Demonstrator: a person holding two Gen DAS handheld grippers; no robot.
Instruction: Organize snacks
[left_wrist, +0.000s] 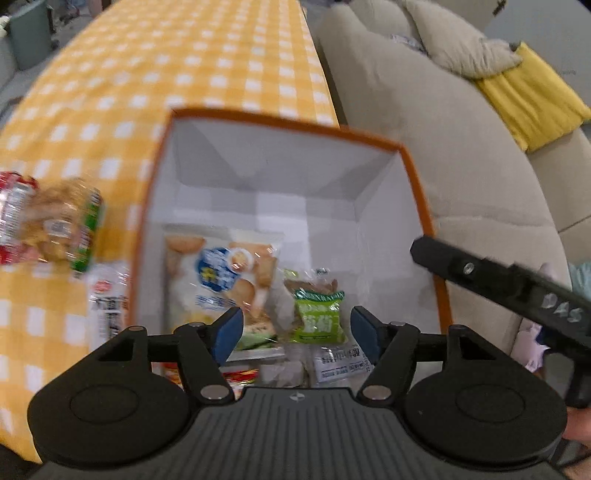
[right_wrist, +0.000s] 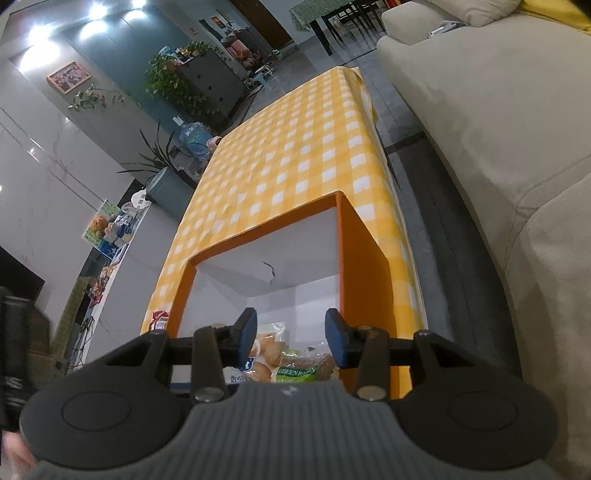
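My left gripper (left_wrist: 297, 330) and right gripper (right_wrist: 291, 341), both spread and empty, hang over the orange box (left_wrist: 421, 206) holding the bread packet (left_wrist: 221, 280) and green packet (left_wrist: 319, 317); two snacks (left_wrist: 51, 221) outside by its wall risk being knocked off the table

"DAS" is read in pale letters on the black gripper arm (left_wrist: 517, 291); "GREEN" is made out on the green snack packet (right_wrist: 299, 371); other packet labels are blurred beyond reading

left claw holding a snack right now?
No. The left claw hangs open and empty above the green snack packet in the orange box.
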